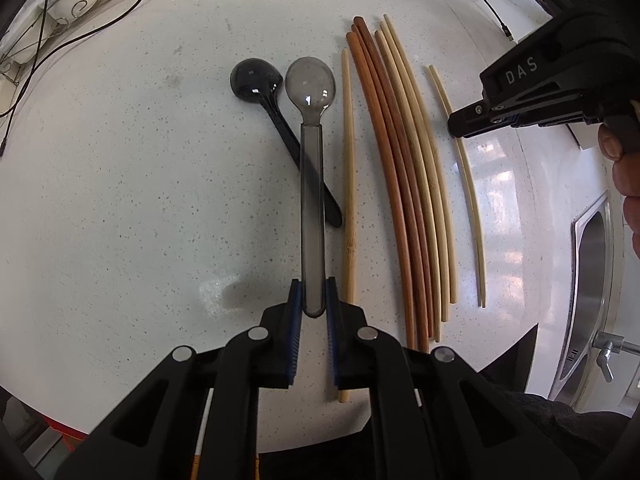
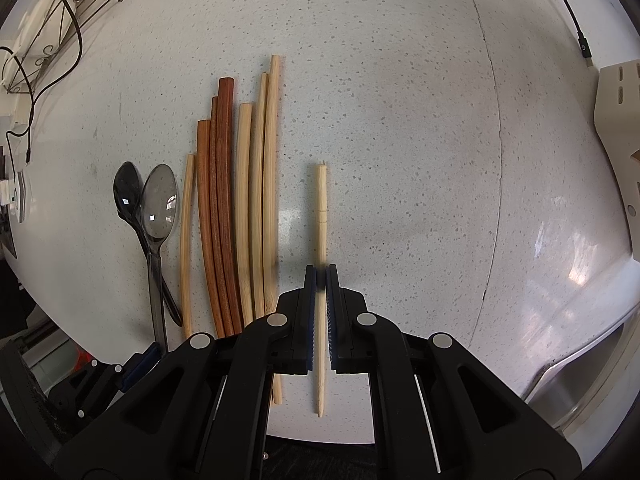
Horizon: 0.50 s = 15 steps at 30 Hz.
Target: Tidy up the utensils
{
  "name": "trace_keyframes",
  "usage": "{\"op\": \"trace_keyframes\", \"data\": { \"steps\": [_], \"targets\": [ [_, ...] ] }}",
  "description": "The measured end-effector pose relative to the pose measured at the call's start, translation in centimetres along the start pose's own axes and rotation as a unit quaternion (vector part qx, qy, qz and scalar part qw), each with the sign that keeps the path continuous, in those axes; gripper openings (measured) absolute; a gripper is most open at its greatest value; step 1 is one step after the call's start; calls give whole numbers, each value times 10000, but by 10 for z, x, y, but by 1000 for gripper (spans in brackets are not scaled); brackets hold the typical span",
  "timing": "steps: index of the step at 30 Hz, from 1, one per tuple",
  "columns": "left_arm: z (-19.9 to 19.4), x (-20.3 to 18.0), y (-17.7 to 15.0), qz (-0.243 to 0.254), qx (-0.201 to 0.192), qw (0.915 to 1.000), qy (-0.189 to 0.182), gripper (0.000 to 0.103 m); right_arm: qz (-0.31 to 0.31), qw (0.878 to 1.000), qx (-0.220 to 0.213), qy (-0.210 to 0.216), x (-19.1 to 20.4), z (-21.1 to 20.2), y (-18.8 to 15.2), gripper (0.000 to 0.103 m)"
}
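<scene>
Left wrist view. The left gripper (image 1: 313, 292) points down at a pale speckled desk (image 1: 120, 200). Its blue-padded fingers (image 1: 295, 300) are closed on the handle end of a translucent grey spoon (image 1: 311, 152), whose bowl lies away from the camera. A black spoon (image 1: 256, 80) lies beside it on the left, its handle passing under the grey handle and ending just to the right. To the right lies a single pale chopstick (image 1: 348, 184), then a bundle of reddish-brown chopsticks (image 1: 394, 184) touching a bundle of pale chopsticks (image 1: 430, 184). Farther right, a lone pale chopstick (image 1: 474, 216) lies apart; the right gripper (image 1: 460, 126) reaches its upper part, with a hand (image 1: 626, 184) at the frame's edge. A steel sink (image 1: 592, 280) shows at the right, a wire rack (image 1: 68, 8) and black cables (image 1: 100, 24) at the upper left.

Right wrist view. The right gripper (image 2: 321, 274) points steeply down. Its fingers (image 2: 310, 284) are clamped shut on the lone pale chopstick (image 2: 321, 208), which runs lengthwise between them. To the left, well apart, lie the pale chopsticks (image 2: 256, 184), the reddish-brown chopsticks (image 2: 214, 200), the single pale chopstick (image 2: 186, 232), the grey spoon (image 2: 159, 204) and the black spoon (image 2: 126, 188). The left gripper (image 2: 140, 360) appears at the lower left on the grey spoon's handle.
</scene>
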<state>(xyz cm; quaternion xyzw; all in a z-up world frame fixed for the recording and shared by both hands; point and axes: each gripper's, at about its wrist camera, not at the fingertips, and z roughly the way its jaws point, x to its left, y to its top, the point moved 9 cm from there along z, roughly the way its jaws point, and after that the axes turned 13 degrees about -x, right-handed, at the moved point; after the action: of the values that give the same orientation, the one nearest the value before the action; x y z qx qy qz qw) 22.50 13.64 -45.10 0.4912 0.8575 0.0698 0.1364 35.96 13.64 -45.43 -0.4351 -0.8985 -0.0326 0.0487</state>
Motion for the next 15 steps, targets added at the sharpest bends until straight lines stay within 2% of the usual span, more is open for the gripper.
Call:
{"op": "trace_keyframes", "data": {
  "steps": [15],
  "targets": [
    [-26,1,11,-31,-298,9995,-122,11,80,9999,-96,70,1,-9,-3,5]
  ]
}}
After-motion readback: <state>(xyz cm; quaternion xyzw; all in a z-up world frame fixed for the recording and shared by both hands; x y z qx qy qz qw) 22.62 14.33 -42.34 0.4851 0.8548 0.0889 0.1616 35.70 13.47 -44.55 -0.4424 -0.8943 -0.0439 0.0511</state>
